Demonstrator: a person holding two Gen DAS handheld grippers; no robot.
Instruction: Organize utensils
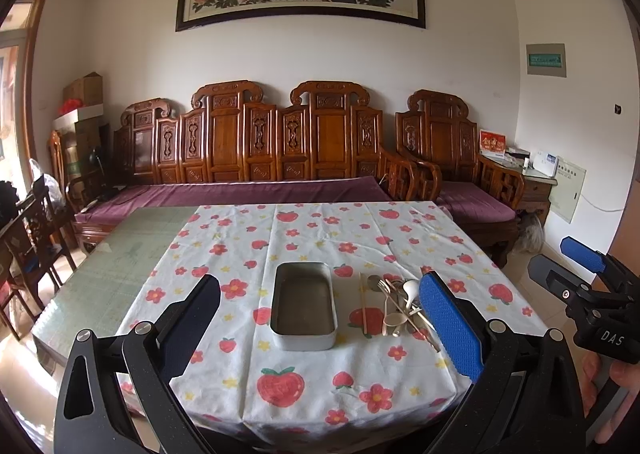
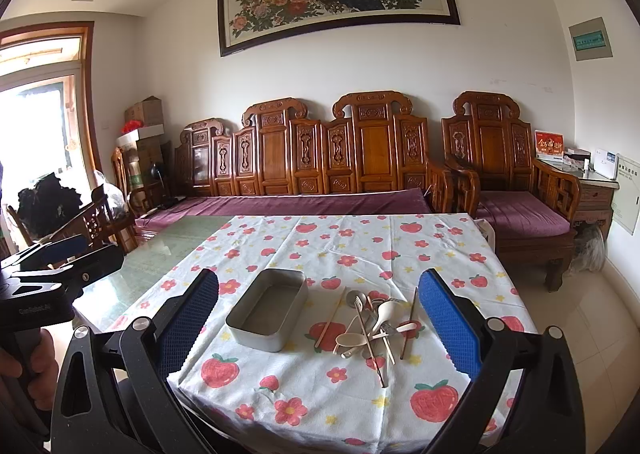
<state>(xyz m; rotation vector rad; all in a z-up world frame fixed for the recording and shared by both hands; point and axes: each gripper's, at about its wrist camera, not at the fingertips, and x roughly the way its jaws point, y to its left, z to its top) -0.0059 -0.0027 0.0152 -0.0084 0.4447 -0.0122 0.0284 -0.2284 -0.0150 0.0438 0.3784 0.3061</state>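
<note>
Two grippers hover short of the bench [image 1: 132, 254]. Left wrist view: the left gripper [image 1: 320, 318] has its fingers spread wide and empty, the metal tin [image 1: 303, 304] between them. Right wrist view: the right gripper [image 2: 318, 328], equally wide, faces the utensil pile [image 2: 374, 328] just beside that tin. Crossed chopsticks [image 2: 370, 346] could drag neighbours along, and the tablecloth [image 2: 320, 394] may bunch.
</note>
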